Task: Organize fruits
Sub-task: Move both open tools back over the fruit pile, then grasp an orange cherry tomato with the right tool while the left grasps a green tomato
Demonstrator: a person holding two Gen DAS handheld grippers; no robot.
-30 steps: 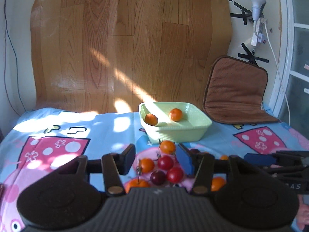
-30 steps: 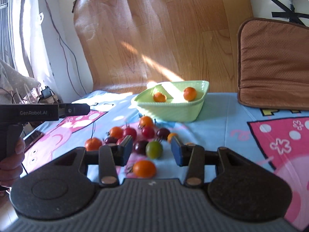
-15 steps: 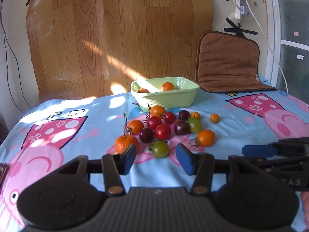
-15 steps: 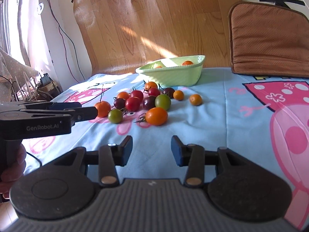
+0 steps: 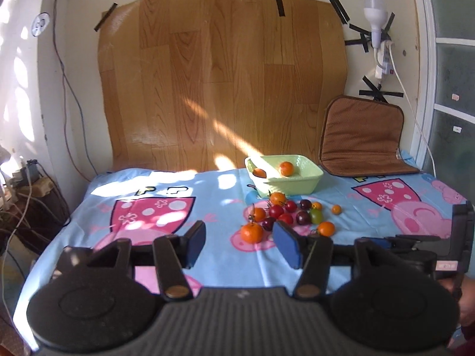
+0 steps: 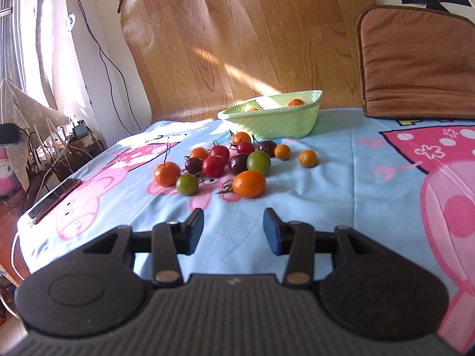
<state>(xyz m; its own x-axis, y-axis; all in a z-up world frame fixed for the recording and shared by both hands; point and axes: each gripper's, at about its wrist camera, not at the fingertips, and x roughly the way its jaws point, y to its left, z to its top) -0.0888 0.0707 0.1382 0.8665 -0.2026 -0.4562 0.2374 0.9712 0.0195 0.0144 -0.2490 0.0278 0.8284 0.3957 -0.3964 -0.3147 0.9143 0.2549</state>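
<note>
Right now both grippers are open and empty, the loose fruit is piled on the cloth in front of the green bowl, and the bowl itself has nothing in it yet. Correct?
Not quite: the green bowl is not empty. The left wrist view shows two orange fruits inside it. The rest holds: the left gripper and right gripper are open and empty, and the loose fruit lies on the cloth in front of the bowl.

Small round fruits (image 6: 225, 161), orange, red, dark purple and green, lie clustered on the cloth just before the pale green bowl (image 6: 276, 121); two orange ones (image 5: 286, 168) sit inside it.
</note>
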